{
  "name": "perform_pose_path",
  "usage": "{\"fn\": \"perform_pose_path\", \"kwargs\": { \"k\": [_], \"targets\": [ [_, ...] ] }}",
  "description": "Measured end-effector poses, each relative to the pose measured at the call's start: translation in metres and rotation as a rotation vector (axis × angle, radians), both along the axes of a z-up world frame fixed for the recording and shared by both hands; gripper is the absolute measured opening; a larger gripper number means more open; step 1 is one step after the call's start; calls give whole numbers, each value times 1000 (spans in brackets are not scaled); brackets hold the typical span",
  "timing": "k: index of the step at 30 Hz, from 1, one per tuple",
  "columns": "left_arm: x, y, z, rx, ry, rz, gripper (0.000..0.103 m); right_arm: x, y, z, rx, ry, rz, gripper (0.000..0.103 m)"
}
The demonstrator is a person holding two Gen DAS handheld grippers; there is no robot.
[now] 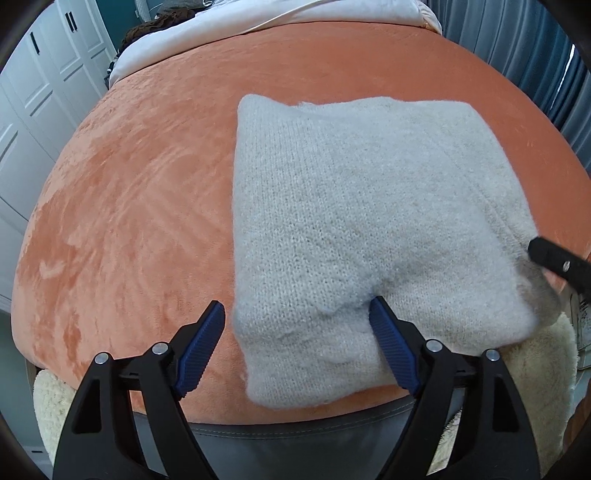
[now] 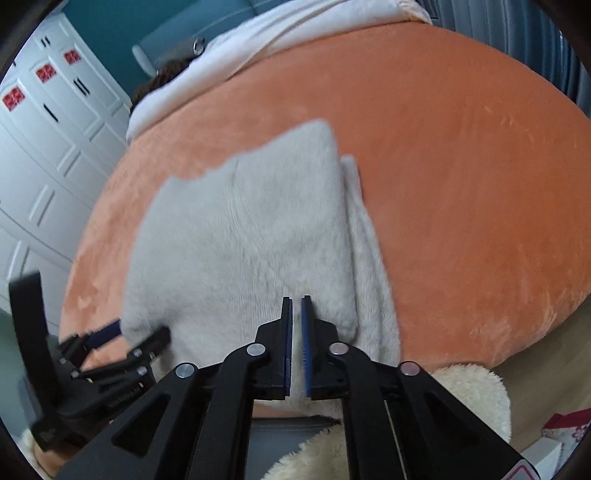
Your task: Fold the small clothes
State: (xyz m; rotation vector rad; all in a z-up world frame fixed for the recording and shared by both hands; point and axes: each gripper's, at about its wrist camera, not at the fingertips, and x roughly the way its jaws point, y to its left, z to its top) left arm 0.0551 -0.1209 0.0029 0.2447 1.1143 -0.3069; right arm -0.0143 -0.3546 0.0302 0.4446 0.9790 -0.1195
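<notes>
A pale grey-white knitted garment (image 1: 351,192) lies flat and partly folded on the orange bed cover (image 1: 129,221). My left gripper (image 1: 295,304) is open wide and straddles the garment's near left corner. Its right fingertip (image 1: 375,306) presses into the knit and its left one sits over bare cover. In the right wrist view the same garment (image 2: 240,240) shows a folded strip along its right side. My right gripper (image 2: 297,299) hangs over the near edge, its pads a narrow slit apart with no cloth clearly pinched. The left gripper (image 2: 133,332) shows blurred at the lower left.
A cream fleecy rug (image 2: 472,391) lies below the bed's near edge. A white duvet (image 1: 258,22) is bunched at the far end. White wardrobe doors (image 1: 29,110) stand to the left and a grey curtain (image 1: 517,44) hangs to the right.
</notes>
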Motion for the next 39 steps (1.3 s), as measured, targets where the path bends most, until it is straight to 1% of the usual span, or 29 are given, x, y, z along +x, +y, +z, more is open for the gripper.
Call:
{"fn": "perform_pose_path", "kwargs": {
  "k": [2, 4, 7, 8, 9, 10, 11, 13, 15, 16, 17, 18, 19, 20, 21, 24, 25, 26, 28, 29, 31, 33, 35, 38, 39],
  "targets": [
    [-3, 1, 6, -26, 9, -5, 77, -1, -6, 6, -42, -5, -24, 28],
    [-7, 2, 10, -33, 2, -13, 77, -1, -13, 3, -59, 14, -42, 36],
    [-15, 4, 11, -21, -9, -23, 78, -1, -20, -18, 47, 59, -40, 43],
    [-16, 4, 10, -20, -5, -24, 78, 3, -18, -29, 64, 80, -23, 42],
    [-17, 5, 7, -20, 6, -25, 78, 7, -16, -35, 33, 101, -21, 37],
    [-17, 4, 6, -20, 11, -25, 78, 9, -10, -35, 9, 98, -12, 25],
    [-18, 4, 6, -16, 11, -26, 78, 8, -7, -26, 17, 66, 4, 18],
    [-19, 4, 8, -6, 1, -27, 78, -1, -4, 4, 19, -46, -3, 16],
    [-18, 5, 8, -12, -2, -21, 79, -10, -2, 30, -20, -123, -10, 16],
    [-17, 5, 8, -14, -5, -17, 80, -11, -4, 31, -30, -127, -13, 16],
    [-16, 5, 6, -8, -3, -16, 81, -9, -5, 23, -46, -99, -9, 16],
    [-15, 4, 4, -3, 0, -16, 81, -2, -6, 4, -76, -37, -2, 16],
    [-14, 4, 2, 1, 4, -15, 81, 8, -6, -21, -100, 51, 9, 16],
    [-13, 4, -2, 5, 14, -11, 81, 13, -7, -46, -90, 111, 19, 17],
    [-13, 4, -4, 7, 23, -10, 81, 10, -9, -47, -75, 84, 3, 17],
    [-14, 6, -6, 23, 17, -11, 81, 6, -9, -18, -51, 34, -14, 21],
    [-14, 7, -6, 19, 19, -9, 81, 3, -10, -13, -52, 28, -23, 23],
    [-14, 7, -6, 14, 22, -5, 81, 3, -9, -9, -64, 29, -35, 23],
    [-14, 6, -7, 19, 21, -8, 81, 1, -2, 5, -123, 5, -56, 23],
    [-14, 5, -6, 23, 15, -12, 81, -2, 1, 12, -145, -11, -58, 26],
    [-15, 5, -6, 22, 11, -11, 81, 1, 15, 26, -120, -54, -15, 28],
    [-15, 4, -6, 19, 18, -8, 81, 10, 30, 31, -91, -67, 53, 26],
    [-16, 4, -6, 23, 19, -10, 81, 25, 50, 14, -104, -25, 116, 24],
    [-16, 4, -5, 31, 14, -13, 81, 40, 67, -34, -88, 104, 162, 21],
    [-17, 4, -5, 32, 14, -14, 81, 41, 71, -42, -102, 105, 158, 21]
  ]
}}
